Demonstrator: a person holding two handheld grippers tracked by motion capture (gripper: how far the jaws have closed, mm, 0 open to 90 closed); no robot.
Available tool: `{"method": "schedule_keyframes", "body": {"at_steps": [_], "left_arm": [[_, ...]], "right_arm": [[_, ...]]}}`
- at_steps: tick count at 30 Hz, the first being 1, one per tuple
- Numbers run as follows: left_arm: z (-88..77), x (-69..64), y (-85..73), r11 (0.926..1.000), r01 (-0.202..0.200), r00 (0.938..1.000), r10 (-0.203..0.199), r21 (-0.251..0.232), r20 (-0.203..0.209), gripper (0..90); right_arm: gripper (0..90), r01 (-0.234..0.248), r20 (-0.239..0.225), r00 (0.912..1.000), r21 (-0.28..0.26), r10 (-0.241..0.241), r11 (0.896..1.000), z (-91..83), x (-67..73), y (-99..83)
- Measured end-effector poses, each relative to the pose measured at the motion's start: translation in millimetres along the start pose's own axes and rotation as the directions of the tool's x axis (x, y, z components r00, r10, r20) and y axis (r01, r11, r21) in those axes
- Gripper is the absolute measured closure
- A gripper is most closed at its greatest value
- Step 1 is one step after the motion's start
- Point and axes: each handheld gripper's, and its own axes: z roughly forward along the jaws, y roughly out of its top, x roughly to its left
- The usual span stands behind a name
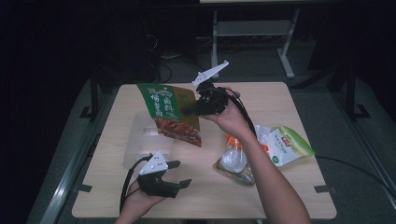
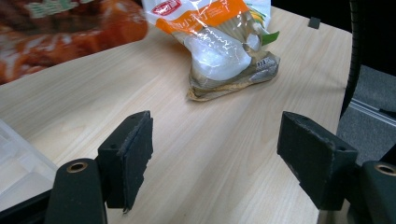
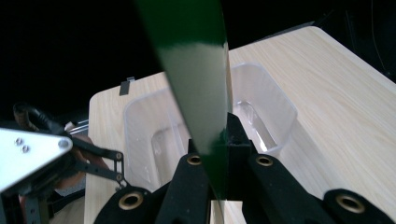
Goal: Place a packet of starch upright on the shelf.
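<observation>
1. Left side first: my left gripper (image 1: 180,173) sits low near the counter's (image 1: 280,196) front edge at about 7 o'clock. Its jaws are spread wide with nothing between them, just parked and pointing toward the 3 o'clock side.

2. Just behind it, around 9 o'clock, is the clear plastic bin (image 1: 147,142), which looks empty from the right gripper view (image 3: 261,107).

3. Center: my right gripper (image 1: 190,110) is pressed together on the edge of the green snack bag (image 1: 170,112), pinching it so it hangs in the air, tilted, above the bin's far right side. From the right gripper view the green snack bag (image 3: 196,70) shows edge-on with the bin right underneath.

4. So I'd call this the carry step: bag lifted, not yet dropped in.

5. Next move, as I see it: swing the bag a bit further toward 9 o'clock so its lower end clears the rim, lower it, then let go. It's long, so it may need laying flat.

6. Over at 4 o'clock, the clear bag of buns (image 1: 236,163) and the orange-and-green packet (image 1: 285,147) wait on the counter, touching each other.
</observation>
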Motion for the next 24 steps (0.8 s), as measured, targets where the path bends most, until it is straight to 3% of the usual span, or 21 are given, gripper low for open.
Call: {"method": "schedule_keyframes", "body": {"at_steps": [15, 24], "left_arm": [[3.4, -3.7, -3.9, 1.0000, -0.001, 0.9999, 0.001, 0.007, 0.015, 26.5], [1.3, -2.8, -4.2, 0.9998, -0.016, 0.9998, 0.016, 0.010, 0.014, 26.4]], "right_arm": [[89.9, 0.028, -0.047, 0.9985, -0.006, -0.028, 1.000, 29.9, 4.0, 21.3], [89.9, 0.014, -0.082, 0.9965, -0.014, -0.015, 1.000, 51.3, 7.0, 29.4]]}}
